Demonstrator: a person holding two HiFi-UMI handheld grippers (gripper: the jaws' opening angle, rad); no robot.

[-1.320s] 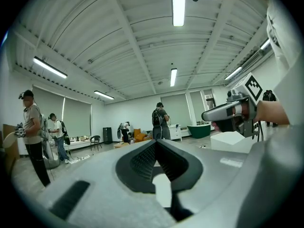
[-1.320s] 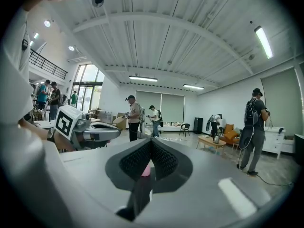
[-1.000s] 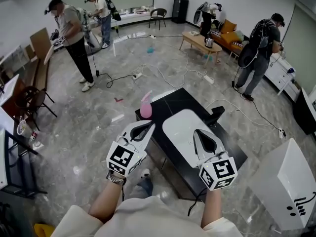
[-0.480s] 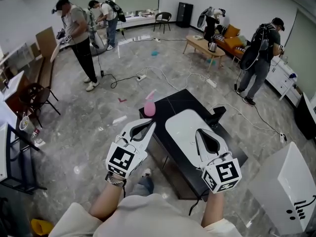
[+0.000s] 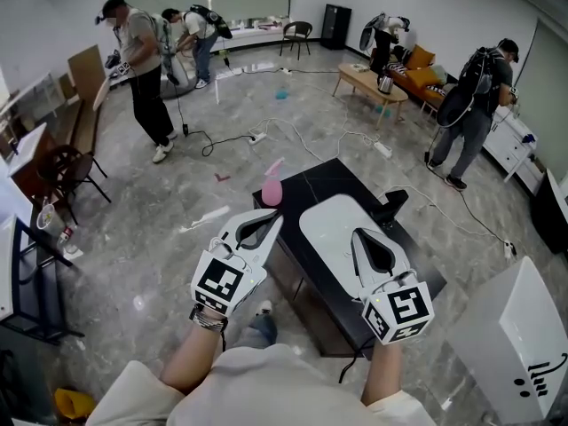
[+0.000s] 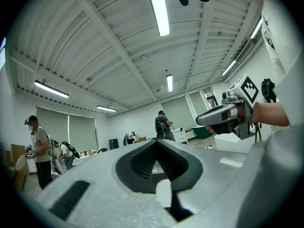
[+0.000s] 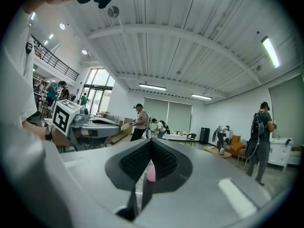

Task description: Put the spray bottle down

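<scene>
- Left gripper view showed the left gripper (image 6: 156, 141) with its two dark ribbed pads pressed together at the tip and nothing between them.
- Right gripper view showed the right gripper (image 7: 151, 141) closed at the tip in the same way, and empty. Through a narrow slit lower down between its pads, a pink patch of the spray bottle (image 7: 151, 173) appeared, well beyond the jaws and untouched.
- Head view placed the two grippers side by side in front of the person. The left gripper (image 5: 276, 217) was at the left edge of the black table (image 5: 324, 177). The right gripper (image 5: 358, 232) was above a white oval slab (image 5: 330, 224) lying on the tabletop.
- Only the head view showed where the spray bottle (image 5: 272, 187) stood: upright on the table's far left corner, just ahead of the left gripper and apart from both.
- Each gripper view caught the other gripper off to one side, held level.
- Both gripper views took in the ribbed ceiling and its strip lights (image 6: 159, 8).
- Head view alone gave the grey floor (image 5: 177, 238) with cables (image 5: 222, 140) trailing across it. It also showed a person standing at the far left (image 5: 142, 69) and a person with a backpack (image 5: 475, 105) at the right.
</scene>
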